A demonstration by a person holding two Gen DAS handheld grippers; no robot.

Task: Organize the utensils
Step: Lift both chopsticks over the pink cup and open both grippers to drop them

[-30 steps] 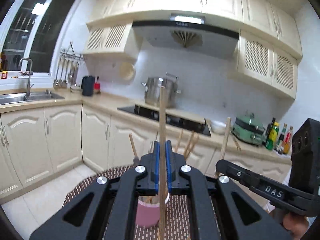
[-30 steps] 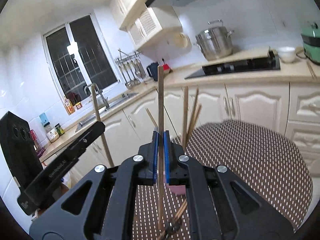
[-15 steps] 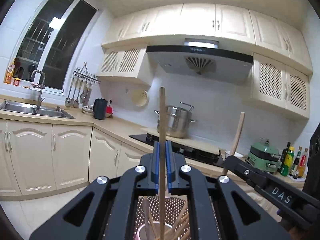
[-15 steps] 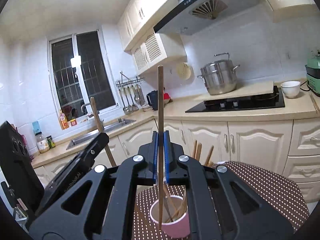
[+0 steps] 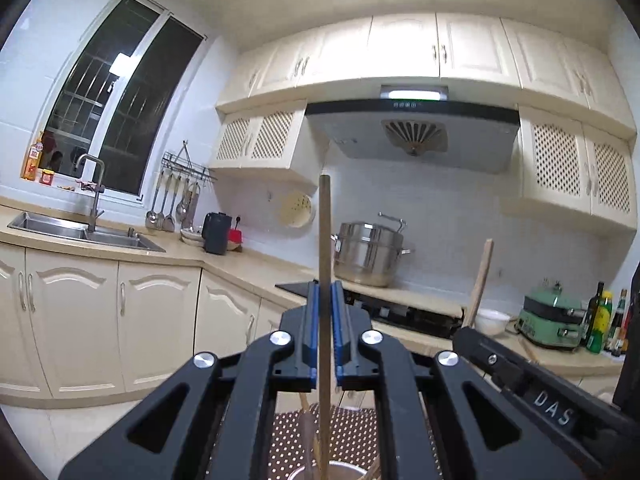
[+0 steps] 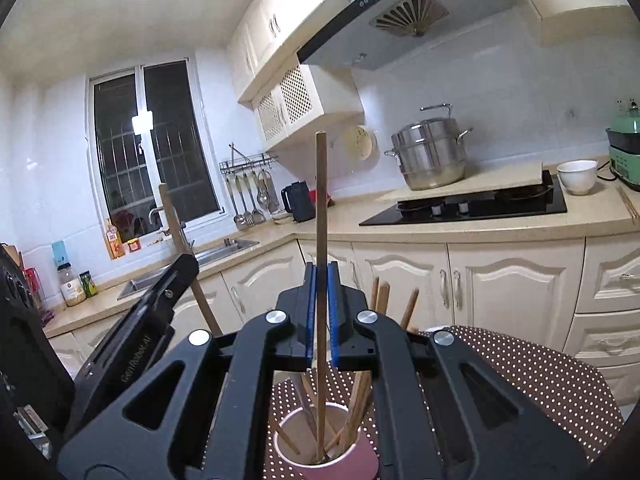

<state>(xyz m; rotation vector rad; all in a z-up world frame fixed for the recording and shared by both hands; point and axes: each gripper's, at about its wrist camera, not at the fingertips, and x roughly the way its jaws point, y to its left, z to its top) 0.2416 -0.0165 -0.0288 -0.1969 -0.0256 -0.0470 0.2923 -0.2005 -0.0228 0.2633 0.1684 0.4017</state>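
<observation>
1. The left claw (image 5: 325,336) is pinching a chopstick (image 5: 325,240) upright between its blue pads, the stick rising well above them and running down toward the cup (image 5: 340,472), whose rim is just showing at the bottom edge of that view.
2. The right claw (image 6: 320,312) is likewise pressing together on its own stick (image 6: 321,208), holding it vertical; its lower end is sitting inside the pink cup (image 6: 328,452), though I cannot tell whether it is touching the bottom.
3. The cup is standing on a dotted mat (image 6: 520,372) covering the worktop, and several more sticks (image 6: 382,300) are leaning against its rim at loose angles.
4. Each stick is looking light, stiff and thin, probably wooden; smooth sides are likely making it prone to sliding or pivoting in the pads.
5. Gripping near the middle, as both claws are doing, is seeming sensible: it is keeping the stick plumb and leaving the lower part free to enter the cup.
6. The cup is looking light and top-heavy with its load, so a sideways nudge from either stick risks tipping it.
7. Both claws are crowding the same opening, so letting go one at a time appears safer.
</observation>
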